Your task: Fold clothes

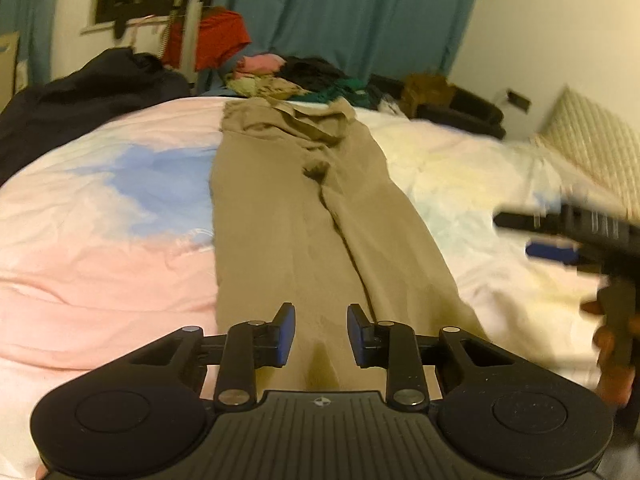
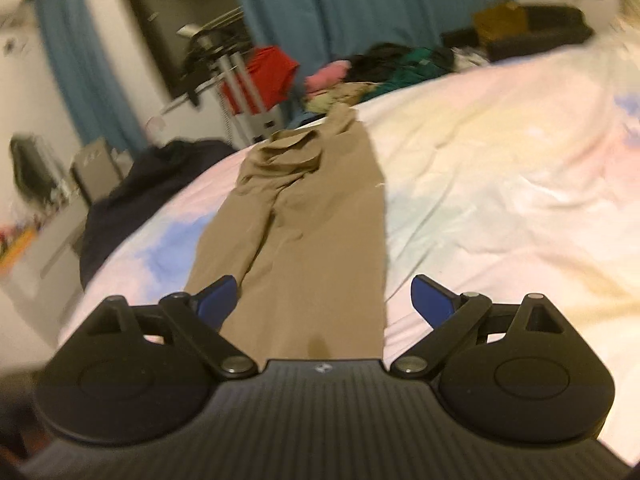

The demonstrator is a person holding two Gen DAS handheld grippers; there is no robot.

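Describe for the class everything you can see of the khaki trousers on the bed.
The khaki trousers are plain tan woven cloth, lying lengthwise and flat on the pastel bedcover. The legs lie side by side, running toward the camera; the rumpled waist is at the far end, near a clothes pile. Neither gripper holds them.

Your left gripper [image 1: 321, 334] hangs over the near end of the trousers [image 1: 288, 208], which lie on the bed [image 1: 100, 248] and run straight ahead from between its jaws to the far edge. Beyond the trousers' far end sits a heap of clothes [image 1: 304, 80], with the curtain [image 1: 348, 12] behind it. A dark bundle [image 1: 80, 108] lies ahead to the left of the jaws. Off to the right of them is your right gripper [image 2: 322, 300]; between its own jaws the trousers' right half shows, with bare bed by the right jaw.
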